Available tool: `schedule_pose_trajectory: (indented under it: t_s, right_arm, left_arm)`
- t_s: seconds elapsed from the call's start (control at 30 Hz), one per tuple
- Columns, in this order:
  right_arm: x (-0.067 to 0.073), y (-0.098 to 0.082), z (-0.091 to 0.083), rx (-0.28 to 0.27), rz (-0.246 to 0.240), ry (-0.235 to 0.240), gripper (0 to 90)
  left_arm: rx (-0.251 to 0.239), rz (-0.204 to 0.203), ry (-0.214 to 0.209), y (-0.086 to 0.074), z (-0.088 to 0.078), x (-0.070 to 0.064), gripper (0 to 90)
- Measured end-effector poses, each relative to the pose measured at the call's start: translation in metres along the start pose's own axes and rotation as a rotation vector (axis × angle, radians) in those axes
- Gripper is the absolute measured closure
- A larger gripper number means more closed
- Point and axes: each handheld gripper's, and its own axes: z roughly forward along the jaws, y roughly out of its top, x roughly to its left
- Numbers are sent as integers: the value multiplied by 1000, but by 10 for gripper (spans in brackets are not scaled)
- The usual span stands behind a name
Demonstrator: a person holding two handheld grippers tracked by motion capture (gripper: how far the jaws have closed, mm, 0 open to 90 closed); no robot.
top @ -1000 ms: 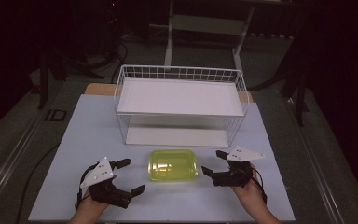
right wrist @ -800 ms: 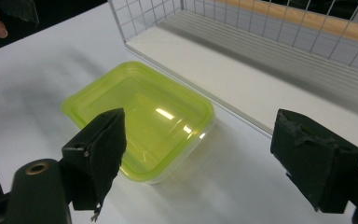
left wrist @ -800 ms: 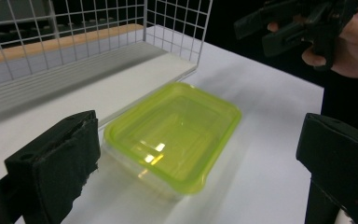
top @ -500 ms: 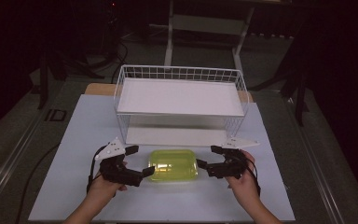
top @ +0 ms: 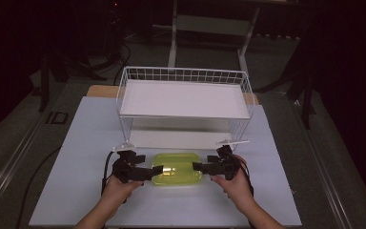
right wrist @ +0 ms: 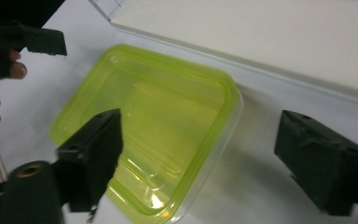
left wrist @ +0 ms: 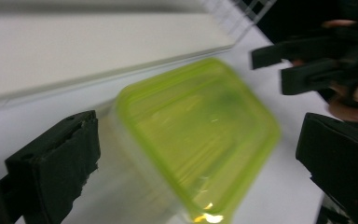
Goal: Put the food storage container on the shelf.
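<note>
A clear container with a yellow-green lid (top: 176,168) lies flat on the white table (top: 76,143), just in front of the wire rack. My left gripper (top: 151,169) is at its left end and my right gripper (top: 201,166) at its right end, each held in a hand. In the left gripper view the container (left wrist: 196,135) lies between the wide-apart black jaws of the open left gripper (left wrist: 200,140). The right gripper (right wrist: 200,135) is open too, its jaws straddling the container's (right wrist: 149,121) near corner. I cannot tell whether either touches the container.
A white wire rack (top: 183,98) with a flat white top stands behind the container, with a low gap beneath it. Its white base edge (right wrist: 261,37) runs close behind the lid. Dark floor and stand legs surround the table.
Both grippers have moved forward from the front edge and inward to the container's two ends. The container has stayed in place.
</note>
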Motion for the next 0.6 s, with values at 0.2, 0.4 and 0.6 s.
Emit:
schedule_pose_trajectory:
  t_s: [0.2,0.4,0.6]
  right_arm:
    - [-7,-6,7,39,101,16,310]
    - [-8,-13,15,78,162,36,437]
    - [-5,-12,16,84,155,28,580]
  left_arm:
    - [62,-93,32,-8,10,12,217]
    - [103,-120,-6,-13,17,17,428]
    - [121,-143,-3,-15,17,17,595]
